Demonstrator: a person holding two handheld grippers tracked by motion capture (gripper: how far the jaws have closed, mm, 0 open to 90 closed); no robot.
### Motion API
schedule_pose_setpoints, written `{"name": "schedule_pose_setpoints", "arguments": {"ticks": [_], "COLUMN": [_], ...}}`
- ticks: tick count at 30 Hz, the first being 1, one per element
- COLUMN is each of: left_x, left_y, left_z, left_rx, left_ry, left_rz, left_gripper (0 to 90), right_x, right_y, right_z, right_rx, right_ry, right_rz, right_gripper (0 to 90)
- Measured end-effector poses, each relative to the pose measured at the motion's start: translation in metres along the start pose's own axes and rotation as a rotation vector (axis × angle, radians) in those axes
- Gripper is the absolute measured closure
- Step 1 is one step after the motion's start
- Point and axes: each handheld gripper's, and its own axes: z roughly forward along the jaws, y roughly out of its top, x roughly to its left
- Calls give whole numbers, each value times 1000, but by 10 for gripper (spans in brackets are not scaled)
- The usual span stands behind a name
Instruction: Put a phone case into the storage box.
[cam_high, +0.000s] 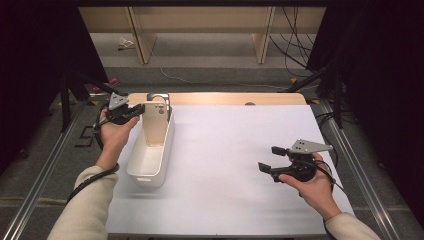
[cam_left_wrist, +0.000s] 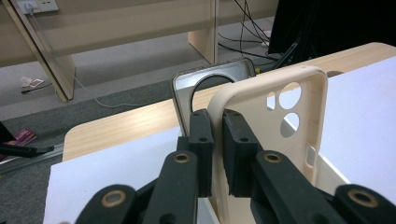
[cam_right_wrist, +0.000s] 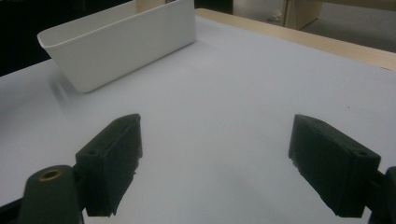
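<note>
High view: white sheet (cam_high: 240, 165) over a wood table (cam_high: 225, 98), grey floor around, pale wood furniture legs and loose cables at the back, dark curtains both sides. One white bin (cam_high: 150, 160) at the table's left. One beige phone case (cam_high: 156, 122) stands upright in the bin's far end, with a grey phone (cam_high: 161, 97) just behind it. Two grippers, one per hand. Left gripper (cam_high: 136, 111) at the case's left edge, jaws clamped on it. Right gripper (cam_high: 272, 159) well apart on the right, over bare sheet, jaws spread, nothing between.

Left gripper view: both pads (cam_left_wrist: 201, 140) pinch the case (cam_left_wrist: 261, 116) rim at its upper corner. Three round cutouts in the case. Phone (cam_left_wrist: 187, 86) stands upright just behind the case, touching or not cannot be told. Table edge, floor, cables beyond.

Right gripper view: two pads (cam_right_wrist: 114, 154) wide apart above the sheet (cam_right_wrist: 219, 116). Bin (cam_right_wrist: 121, 44) far off, top left; its inside is hidden here.
</note>
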Motion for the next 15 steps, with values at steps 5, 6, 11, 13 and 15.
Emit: {"name": "schedule_pose_setpoints", "arguments": {"ticks": [5, 6, 11, 13, 15], "left_x": [2, 2, 3, 4, 5], "left_y": [1, 1, 2, 3, 3], "left_z": [3, 4, 8, 10, 12], "left_rx": [8, 10, 21, 24, 26], "left_ry": [2, 3, 1, 2, 4], "left_rz": [5, 5, 8, 7, 4], "left_gripper": [817, 816, 813, 813, 812], "right_x": [0, 0, 0, 0, 0], "right_y": [0, 0, 0, 0, 0], "right_z": [0, 0, 0, 0, 0], "right_rx": [0, 0, 0, 0, 1], "right_ry": [0, 0, -1, -1, 0], "right_rz": [0, 0, 1, 1, -1], "right_gripper": [184, 184, 184, 184, 184]}}
